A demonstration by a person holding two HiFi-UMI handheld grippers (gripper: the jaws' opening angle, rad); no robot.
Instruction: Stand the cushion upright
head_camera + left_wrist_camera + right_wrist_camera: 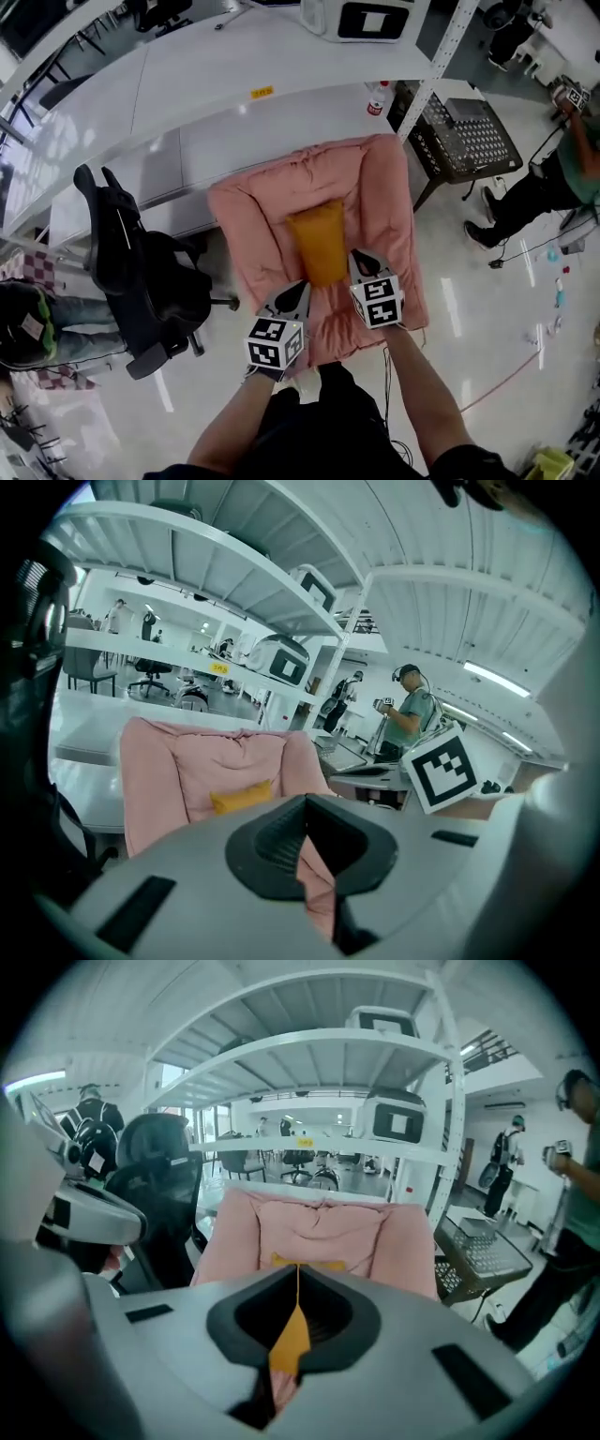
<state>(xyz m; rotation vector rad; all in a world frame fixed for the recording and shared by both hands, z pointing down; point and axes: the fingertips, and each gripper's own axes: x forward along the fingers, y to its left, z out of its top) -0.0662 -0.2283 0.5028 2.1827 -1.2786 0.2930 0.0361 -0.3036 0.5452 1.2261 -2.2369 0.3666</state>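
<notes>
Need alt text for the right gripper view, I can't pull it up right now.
The right gripper is shut on a pinched fold of the mustard-orange fabric cushion, which lies on a pink padded lounge chair straight ahead. A black office chair stands to the left, and a white metal shelf rack rises behind the pink chair.

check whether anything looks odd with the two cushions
Only one thing: the left gripper is shut on a fold of the pink padded seat pad, not the small orange cushion that the right gripper pinches.
</notes>
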